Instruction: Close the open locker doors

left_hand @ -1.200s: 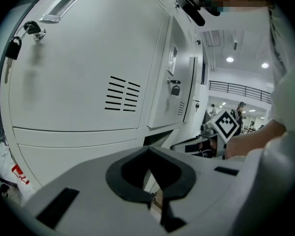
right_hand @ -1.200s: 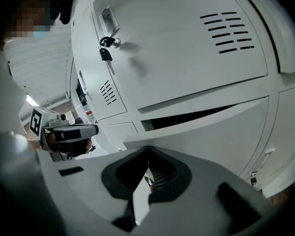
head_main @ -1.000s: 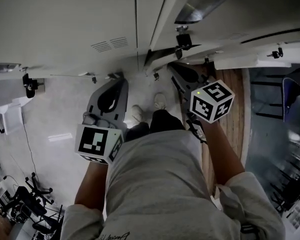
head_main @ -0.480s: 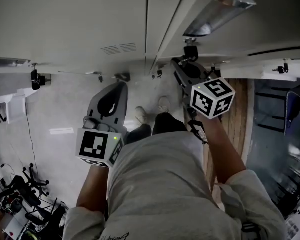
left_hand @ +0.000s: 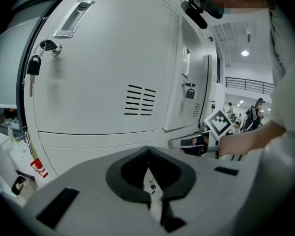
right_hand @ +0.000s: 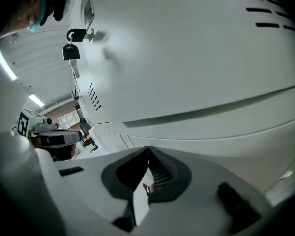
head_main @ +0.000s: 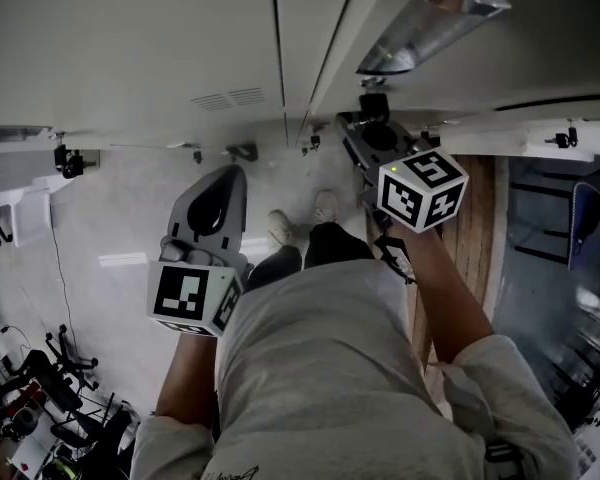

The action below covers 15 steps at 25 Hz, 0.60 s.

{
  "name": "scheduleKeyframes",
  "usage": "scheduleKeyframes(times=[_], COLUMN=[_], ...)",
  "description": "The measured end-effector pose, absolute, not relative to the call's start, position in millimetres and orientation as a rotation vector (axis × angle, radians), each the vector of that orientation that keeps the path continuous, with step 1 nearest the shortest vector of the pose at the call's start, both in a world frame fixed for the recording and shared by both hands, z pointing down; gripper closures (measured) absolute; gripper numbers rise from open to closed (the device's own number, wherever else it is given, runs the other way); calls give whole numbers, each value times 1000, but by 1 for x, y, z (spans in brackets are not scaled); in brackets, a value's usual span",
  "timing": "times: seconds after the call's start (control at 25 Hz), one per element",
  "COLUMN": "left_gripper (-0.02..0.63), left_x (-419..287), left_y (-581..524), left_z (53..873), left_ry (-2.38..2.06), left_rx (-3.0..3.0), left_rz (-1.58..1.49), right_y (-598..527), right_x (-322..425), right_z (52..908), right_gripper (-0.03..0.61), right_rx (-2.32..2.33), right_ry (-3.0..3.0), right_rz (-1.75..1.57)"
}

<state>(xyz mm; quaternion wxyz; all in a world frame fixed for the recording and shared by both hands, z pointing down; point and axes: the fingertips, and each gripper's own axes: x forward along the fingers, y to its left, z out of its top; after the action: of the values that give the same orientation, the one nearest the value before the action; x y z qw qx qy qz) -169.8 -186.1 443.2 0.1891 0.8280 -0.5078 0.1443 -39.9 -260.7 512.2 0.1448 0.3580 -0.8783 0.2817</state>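
**Locker bank: R door ajar, both tongs shut and empty**

Far L in the head view: grey floor [head_main: 110,218] runs out to office chairs [head_main: 50,388] at the lower edge, giving open room on that side.

L gripper [head_main: 232,173] hangs low and well apart from the closed locker door [left_hand: 103,68]. Its jaws are together with nothing between them. That door sits flush in its frame, with a recessed handle [left_hand: 73,18] up top, a key [left_hand: 33,68] hanging at its L edge and vent slots [left_hand: 140,101] mid-panel.

Centre: the person's shoes [head_main: 300,218] stand just short of the locker base.

R gripper [head_main: 358,128] also has its jaws together and empty. Its tips are right at the face of the open locker door [head_main: 520,28]. Contact cannot be confirmed. This door angles out from the bank, with its free edge running beside the closed door's seam. In the right gripper view its panel [right_hand: 196,58] fills the frame, with a key [right_hand: 70,52] hanging at the L.

Far R: a wood-plank strip [head_main: 472,218].
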Motion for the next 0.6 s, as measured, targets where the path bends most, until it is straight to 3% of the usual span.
scheduleKeyframes(times=[0.6], left_gripper=[598], left_x=[-161], left_y=[-186], left_z=[442], left_ry=[-1388], left_rx=[2350], left_rz=[404], right_y=[-245], right_x=[-29], right_z=[503], right_gripper=[551], right_rx=[1008], right_ry=[-2538], right_rz=[808])
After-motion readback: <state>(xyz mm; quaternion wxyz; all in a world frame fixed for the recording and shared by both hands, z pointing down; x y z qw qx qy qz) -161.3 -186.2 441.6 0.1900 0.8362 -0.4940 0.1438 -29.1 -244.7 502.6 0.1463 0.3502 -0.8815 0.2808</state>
